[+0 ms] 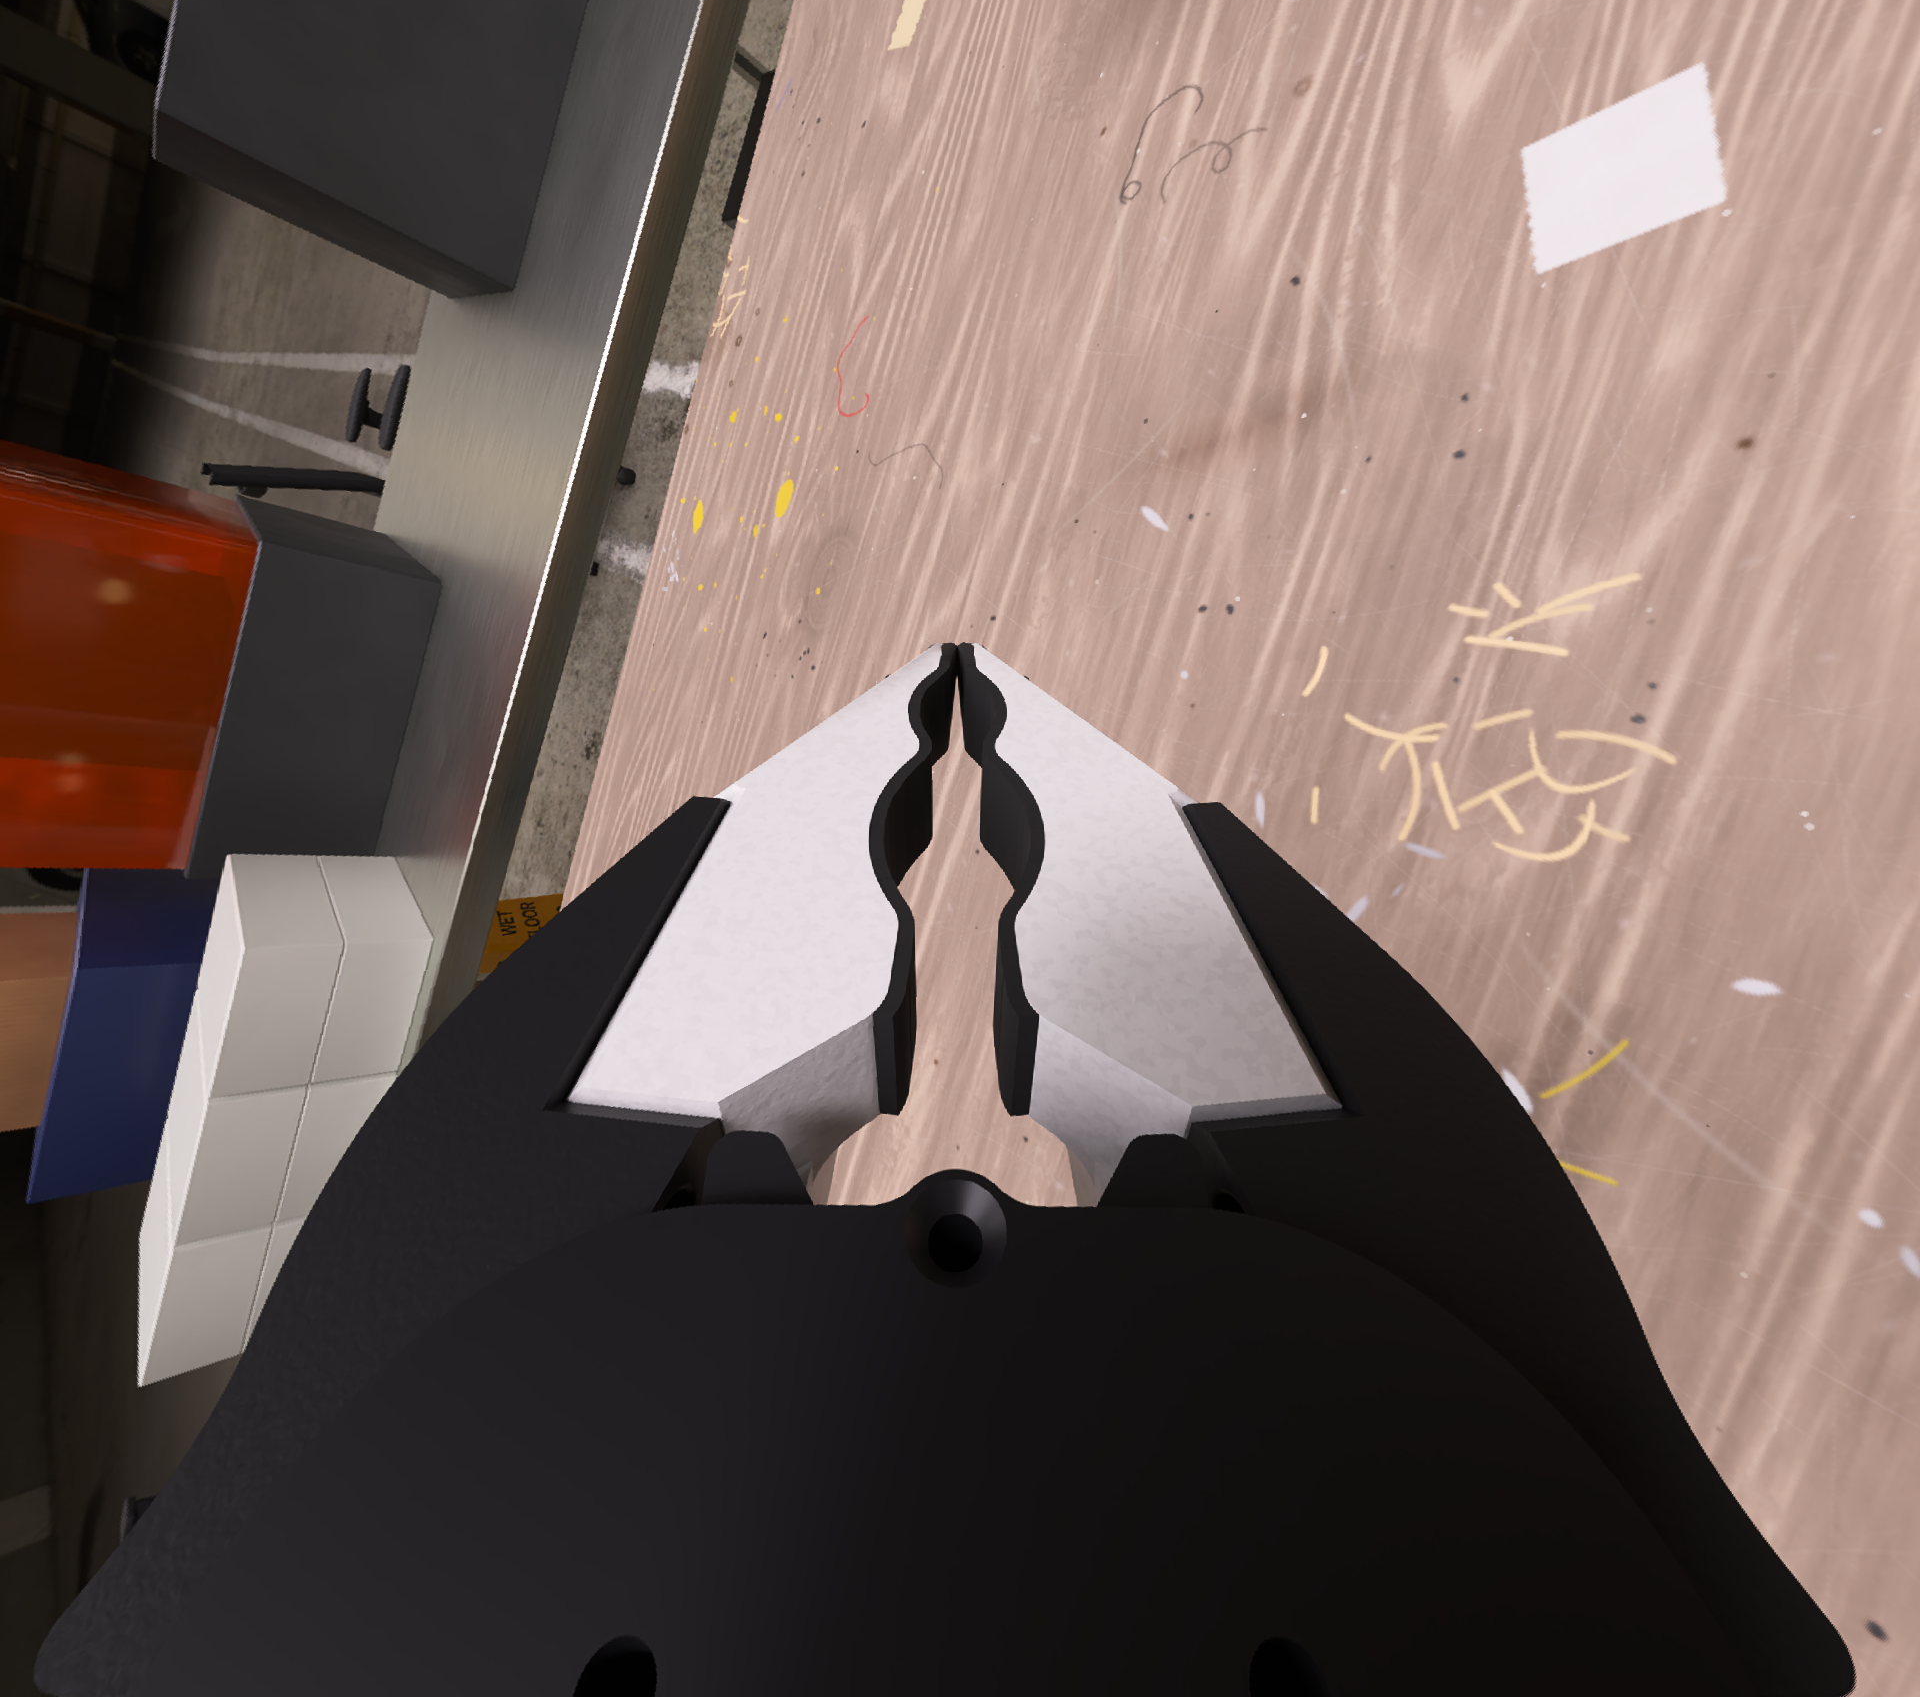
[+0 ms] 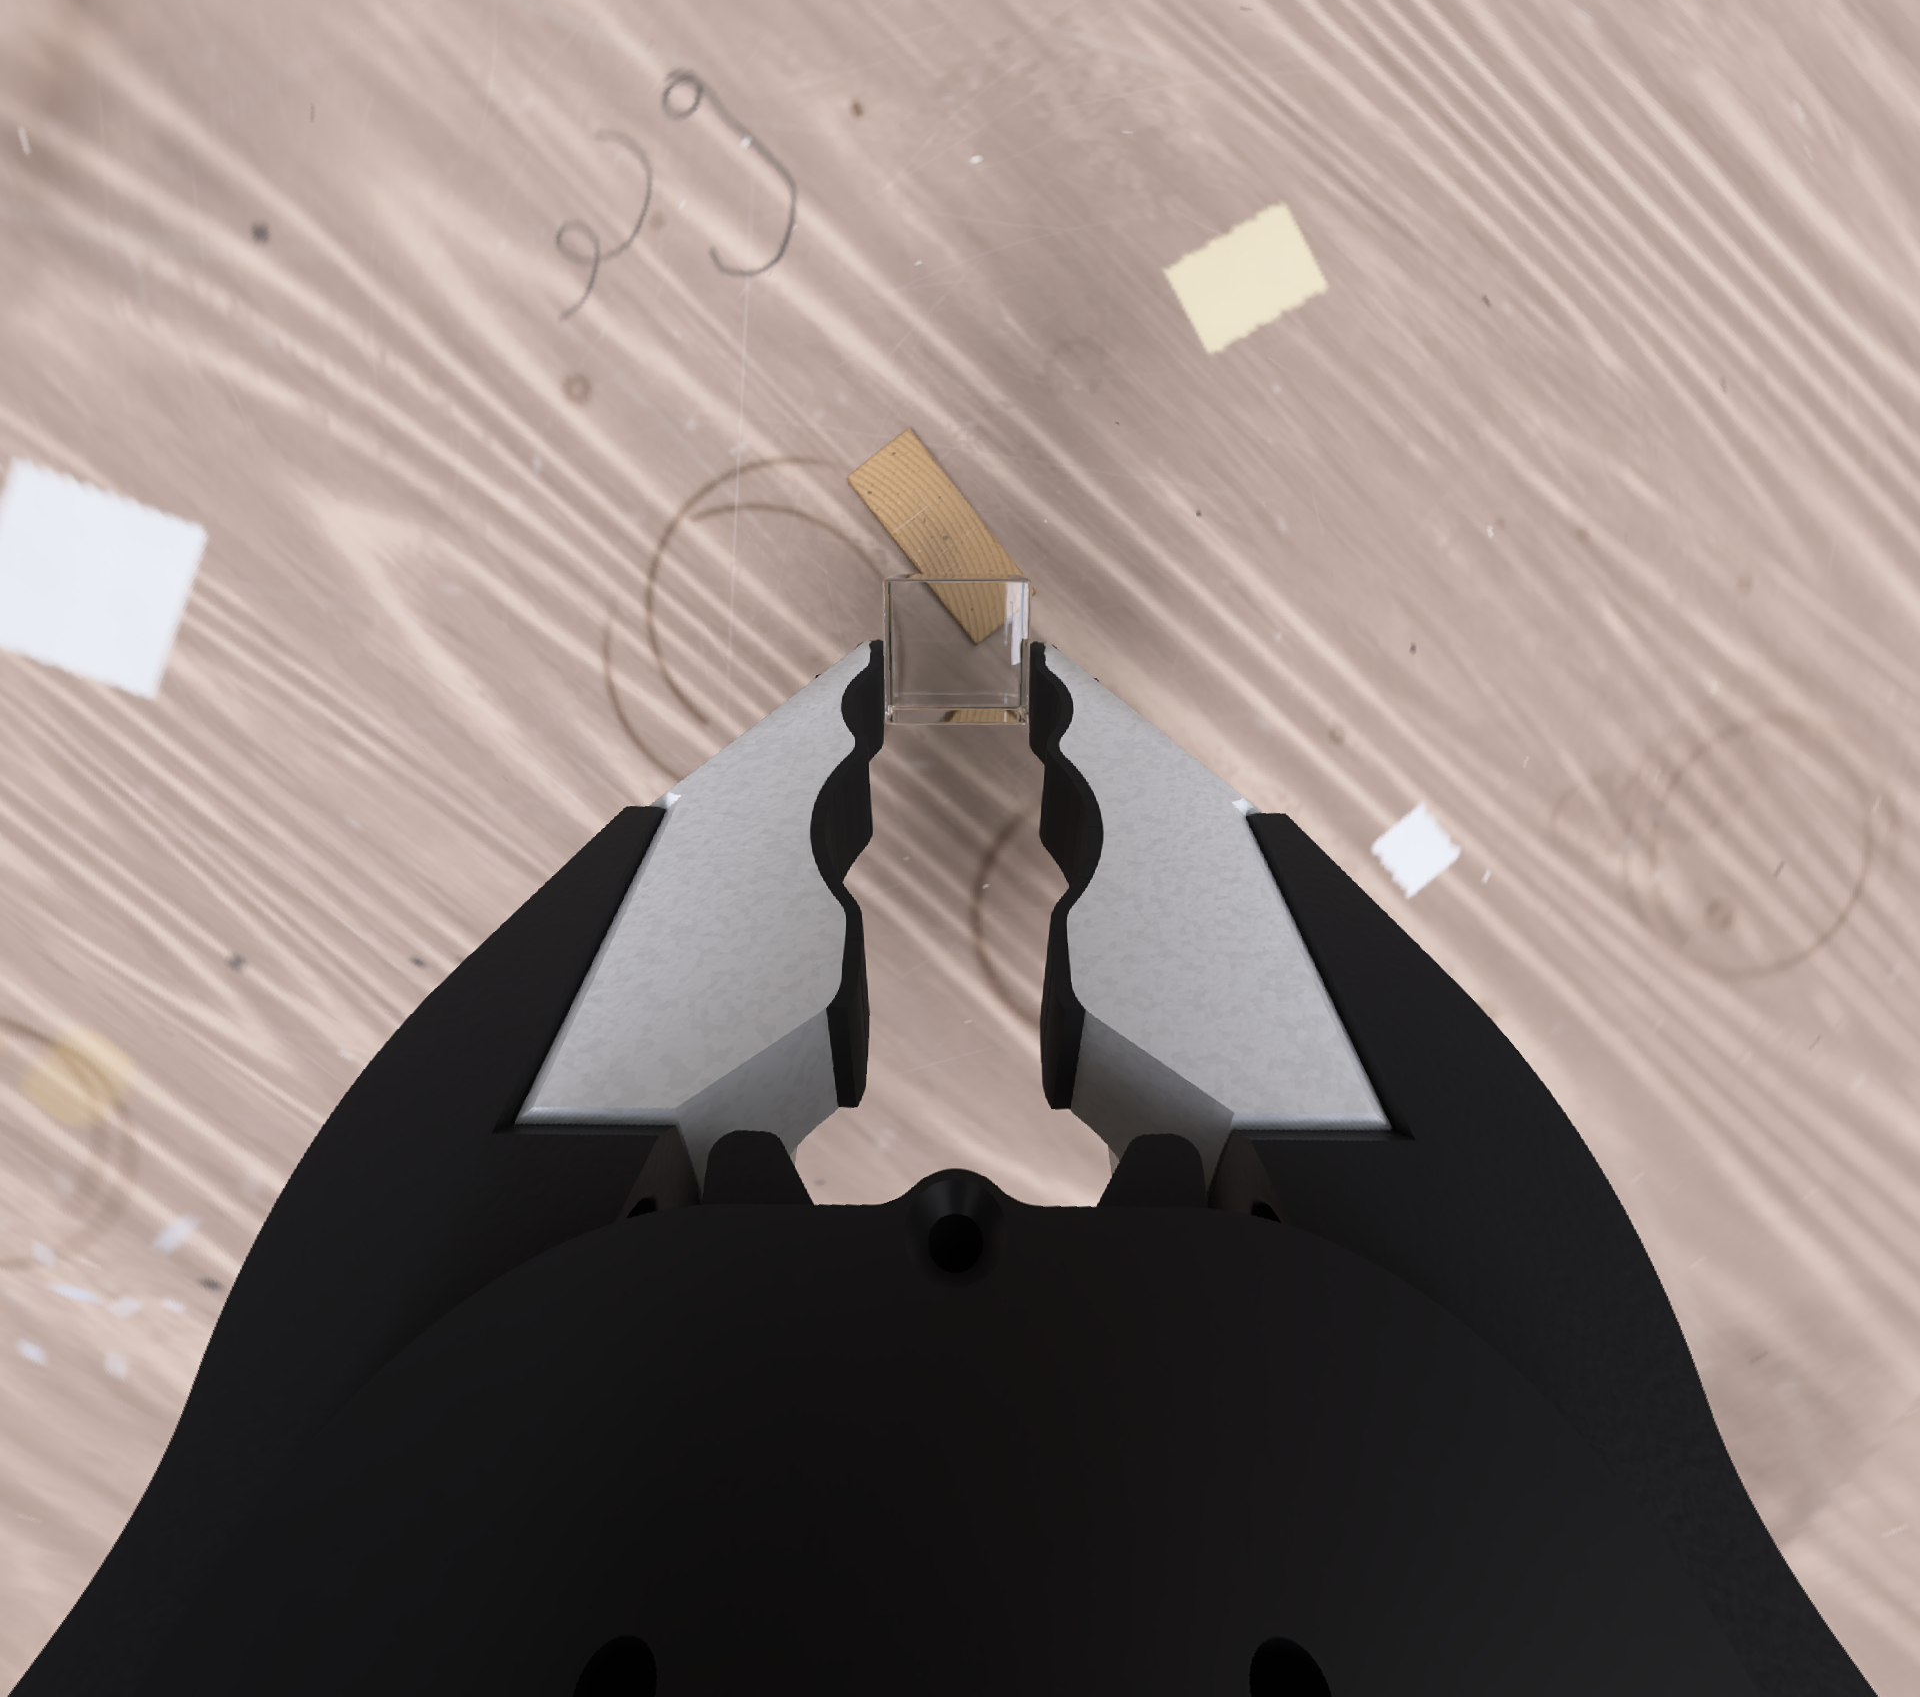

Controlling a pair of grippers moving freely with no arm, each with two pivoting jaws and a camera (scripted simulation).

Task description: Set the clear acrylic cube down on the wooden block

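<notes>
The clear acrylic cube (image 2: pixel 956 652) sits upright, apparently above the flat, slanted wooden block (image 2: pixel 928 527).

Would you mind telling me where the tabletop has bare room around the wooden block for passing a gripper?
Most of the tabletop is bare: flat paint patches and scribbles only. Wide free stretches lie between the wooden block and the white patch, and toward the cream patch. The only crowded spot is at the block, where the right gripper holds the clear cube.
</notes>
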